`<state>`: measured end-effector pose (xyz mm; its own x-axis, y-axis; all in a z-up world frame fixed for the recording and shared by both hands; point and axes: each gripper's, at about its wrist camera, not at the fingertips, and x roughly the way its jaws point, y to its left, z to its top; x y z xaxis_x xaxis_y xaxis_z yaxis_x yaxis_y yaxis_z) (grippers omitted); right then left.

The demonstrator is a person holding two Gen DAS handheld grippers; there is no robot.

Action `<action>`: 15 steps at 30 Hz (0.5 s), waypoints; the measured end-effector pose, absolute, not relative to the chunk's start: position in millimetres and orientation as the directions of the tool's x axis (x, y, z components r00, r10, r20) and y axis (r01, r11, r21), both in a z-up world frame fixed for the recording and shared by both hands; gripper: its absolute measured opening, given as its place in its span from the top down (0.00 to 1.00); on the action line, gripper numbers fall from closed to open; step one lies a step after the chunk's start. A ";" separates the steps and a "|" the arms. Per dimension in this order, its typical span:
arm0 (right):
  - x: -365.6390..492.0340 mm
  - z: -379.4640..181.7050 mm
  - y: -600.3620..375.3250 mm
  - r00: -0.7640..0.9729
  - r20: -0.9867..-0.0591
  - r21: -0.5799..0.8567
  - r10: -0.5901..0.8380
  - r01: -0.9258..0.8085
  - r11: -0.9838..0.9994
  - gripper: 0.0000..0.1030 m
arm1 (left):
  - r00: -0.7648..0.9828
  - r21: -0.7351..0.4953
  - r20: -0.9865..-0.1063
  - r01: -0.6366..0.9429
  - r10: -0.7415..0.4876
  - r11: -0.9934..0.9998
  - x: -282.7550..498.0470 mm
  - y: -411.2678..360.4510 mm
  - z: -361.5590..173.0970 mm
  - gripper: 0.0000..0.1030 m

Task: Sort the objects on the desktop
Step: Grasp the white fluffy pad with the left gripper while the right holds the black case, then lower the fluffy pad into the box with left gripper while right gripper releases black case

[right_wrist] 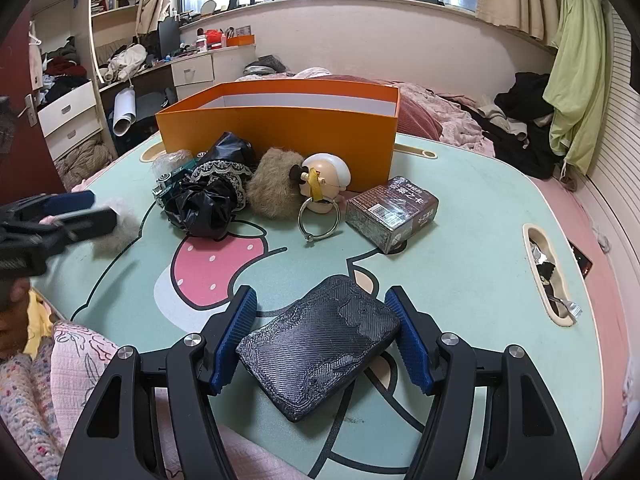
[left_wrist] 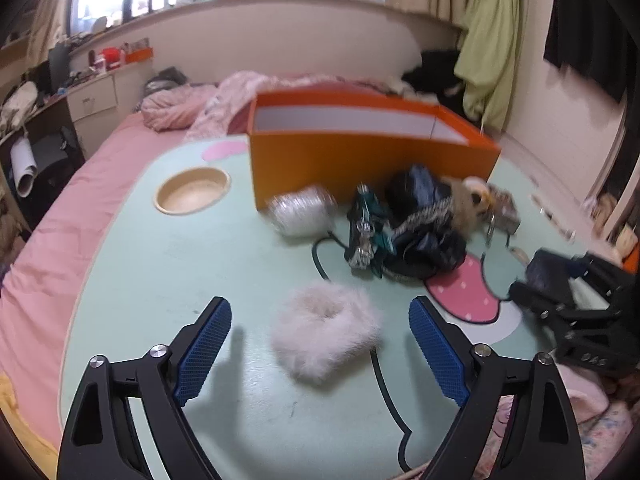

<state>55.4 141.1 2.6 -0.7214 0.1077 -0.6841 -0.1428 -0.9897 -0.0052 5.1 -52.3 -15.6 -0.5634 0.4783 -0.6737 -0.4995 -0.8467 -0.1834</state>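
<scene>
Right wrist view shows the mint-green table (right_wrist: 480, 208) carrying the orange box (right_wrist: 280, 136) at its far edge, with the clutter pile (right_wrist: 216, 196) just in front. My right gripper (right_wrist: 324, 340) clamps the dark textured block (right_wrist: 320, 354) near the table's near edge. My left gripper (left_wrist: 320, 344) stands wide, pads clear of the white fluffy scrunchie (left_wrist: 326, 332) lying between them.

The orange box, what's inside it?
Only white inner walls of the orange box show in both views. Its tall front wall hides the bottom, so I cannot tell whether anything lies in there.
</scene>
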 end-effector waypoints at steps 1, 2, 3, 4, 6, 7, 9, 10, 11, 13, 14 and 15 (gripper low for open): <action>55.4 2.7 141.0 -0.721 -0.684 -0.005 0.108 -0.143 -0.990 0.35 | -0.556 -0.175 -0.683 -0.505 0.473 -0.846 4.9 -50.0 -17.8 0.51; 55.4 2.6 141.0 -0.721 -0.684 -0.006 0.108 -0.143 -0.990 0.35 | -0.568 -0.154 -0.683 -0.502 0.459 -0.851 6.5 -49.1 -17.8 0.63; 55.4 2.7 140.7 -0.721 -0.684 -0.007 0.109 -0.143 -0.990 0.35 | -0.568 -0.151 -0.682 -0.507 0.460 -0.849 7.9 -49.3 -17.8 0.64; 55.5 2.8 140.9 -0.722 -0.684 -0.008 0.109 -0.143 -0.990 0.35 | -0.564 -0.159 -0.678 -0.513 0.471 -0.843 9.3 -50.3 -17.5 0.64; 55.7 3.0 141.5 -0.722 -0.683 -0.006 0.108 -0.142 -0.990 0.35 | -0.560 -0.173 -0.671 -0.519 0.486 -0.837 11.6 -52.0 -16.8 0.64; 55.8 3.4 141.0 -0.722 -0.684 -0.007 0.108 -0.141 -0.990 0.35 | -0.565 -0.170 -0.667 -0.518 0.485 -0.838 13.2 -52.4 -15.6 0.64; 54.9 3.5 140.1 -0.720 -0.686 -0.009 0.106 -0.136 -0.991 0.35 | -0.578 -0.163 -0.657 -0.518 0.484 -0.840 16.6 -51.7 -11.6 0.64; 54.0 3.7 138.8 -0.719 -0.687 -0.013 0.105 -0.132 -0.991 0.35 | -0.583 -0.163 -0.651 -0.519 0.487 -0.839 17.8 -52.0 -8.9 0.64; 53.3 4.7 137.4 -0.718 -0.687 -0.019 0.106 -0.128 -0.992 0.35 | -0.586 -0.166 -0.644 -0.520 0.491 -0.838 18.2 -52.6 -5.7 0.64; 52.7 10.6 134.6 -0.728 -0.677 -0.026 0.105 -0.119 -0.993 0.35 | -0.586 -0.182 -0.632 -0.524 0.507 -0.832 17.2 -53.3 2.0 0.64; 51.9 15.0 133.2 -0.736 -0.669 -0.027 0.102 -0.114 -0.993 0.35 | -0.585 -0.191 -0.626 -0.526 0.516 -0.829 15.6 -53.5 7.0 0.64; 50.0 21.3 133.0 -0.745 -0.660 -0.022 0.095 -0.107 -0.994 0.35 | -0.587 -0.195 -0.621 -0.526 0.520 -0.828 12.9 -53.1 12.0 0.64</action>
